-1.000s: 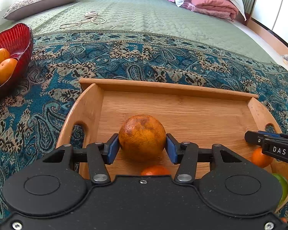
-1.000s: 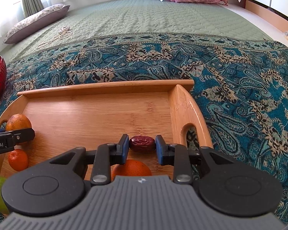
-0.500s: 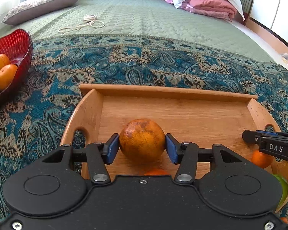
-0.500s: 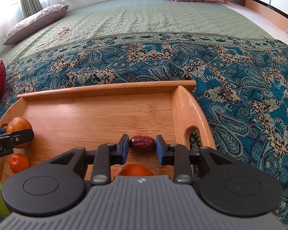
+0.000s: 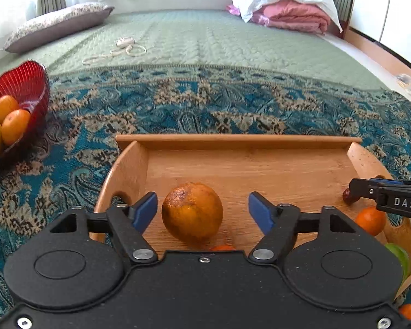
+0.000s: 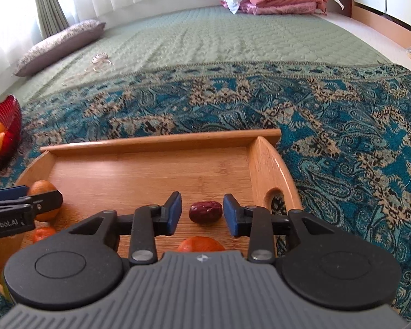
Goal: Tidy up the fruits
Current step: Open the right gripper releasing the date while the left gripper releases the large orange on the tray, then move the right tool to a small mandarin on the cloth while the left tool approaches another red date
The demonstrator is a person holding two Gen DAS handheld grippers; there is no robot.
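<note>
Now both my grippers are opening. The orange (image 5: 192,213) rests on the tray (image 5: 238,141) between the left gripper (image 5: 202,211) fingers, nearer the left one; the date (image 6: 205,211), lying crosswise, rests between the right gripper (image 6: 202,213) fingers, untouched.

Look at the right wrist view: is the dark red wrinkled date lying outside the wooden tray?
No, the dark red wrinkled date lies on the floor of the wooden tray, near its right handle.

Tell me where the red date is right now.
In the right wrist view, the red date lies on the wooden tray near its right handle, between the opening right gripper pads, untouched.
</note>
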